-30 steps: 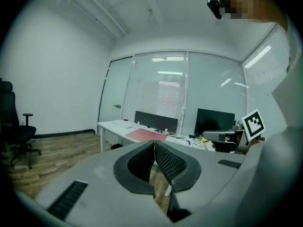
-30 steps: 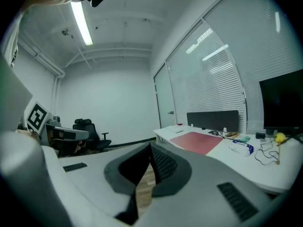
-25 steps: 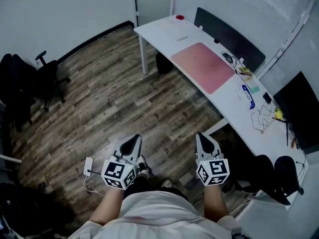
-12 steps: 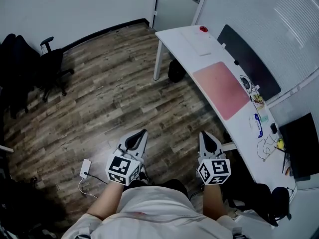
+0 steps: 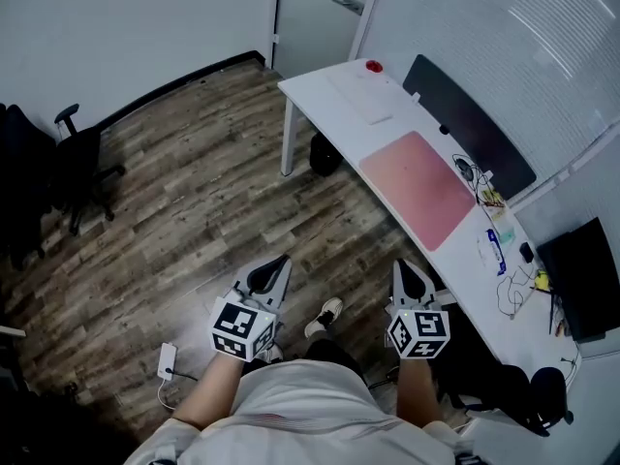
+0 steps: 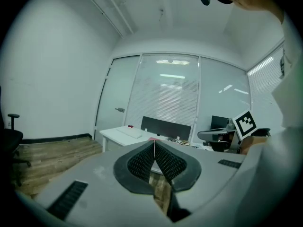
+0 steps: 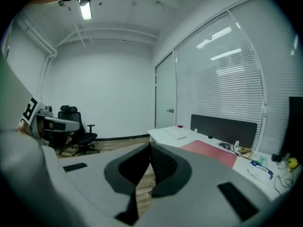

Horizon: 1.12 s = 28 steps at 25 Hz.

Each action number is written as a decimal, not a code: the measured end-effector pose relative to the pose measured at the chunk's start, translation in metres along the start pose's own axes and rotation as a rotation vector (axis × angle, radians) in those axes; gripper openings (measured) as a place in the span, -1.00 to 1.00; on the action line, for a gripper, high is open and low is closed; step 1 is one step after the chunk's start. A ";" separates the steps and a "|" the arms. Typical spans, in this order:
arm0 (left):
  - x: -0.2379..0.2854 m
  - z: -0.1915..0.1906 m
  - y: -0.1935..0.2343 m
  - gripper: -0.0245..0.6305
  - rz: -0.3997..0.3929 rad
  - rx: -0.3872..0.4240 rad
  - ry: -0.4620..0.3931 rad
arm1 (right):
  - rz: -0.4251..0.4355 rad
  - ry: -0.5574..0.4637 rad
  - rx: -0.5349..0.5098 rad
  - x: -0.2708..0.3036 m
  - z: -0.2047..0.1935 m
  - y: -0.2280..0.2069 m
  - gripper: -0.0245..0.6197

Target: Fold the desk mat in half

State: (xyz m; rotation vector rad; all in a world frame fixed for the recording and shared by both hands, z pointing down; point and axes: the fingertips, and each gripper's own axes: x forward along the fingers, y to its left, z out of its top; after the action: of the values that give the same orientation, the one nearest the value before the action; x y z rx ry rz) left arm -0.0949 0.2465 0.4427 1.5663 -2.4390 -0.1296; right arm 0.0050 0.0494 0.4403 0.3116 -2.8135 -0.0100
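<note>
My left gripper (image 5: 280,262) and right gripper (image 5: 401,265) hang over the wood-plank floor (image 5: 194,192), each with its ribbed black pads pressed tip to tip and nothing between them; the desk mat (image 5: 418,188), a smooth pink rectangle, lies flat and unfolded on the white desk (image 5: 325,85), well apart from both grippers; its long axis runs along the desk's length, beside a dark upright panel (image 5: 470,124).

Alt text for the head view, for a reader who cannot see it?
Seen from above, a person on a wood floor holds the left gripper and right gripper, both shut and empty, short of a white desk. A pink desk mat lies flat and unfolded on it.
</note>
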 end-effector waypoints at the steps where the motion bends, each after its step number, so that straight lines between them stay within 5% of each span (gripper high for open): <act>1: 0.009 0.003 0.002 -0.88 -0.007 0.009 0.002 | -0.007 -0.004 0.008 0.007 0.001 -0.006 -0.76; 12: 0.150 0.051 -0.001 -0.88 -0.102 0.081 0.031 | -0.110 -0.043 0.102 0.074 0.023 -0.120 -0.76; 28: 0.374 0.071 -0.085 -0.88 -0.325 0.158 0.092 | -0.319 -0.058 0.243 0.113 0.022 -0.344 -0.76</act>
State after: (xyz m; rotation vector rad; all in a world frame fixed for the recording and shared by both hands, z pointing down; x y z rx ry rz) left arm -0.1859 -0.1316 0.4134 1.9816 -2.1536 0.0803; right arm -0.0337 -0.3109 0.4393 0.8252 -2.7906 0.2563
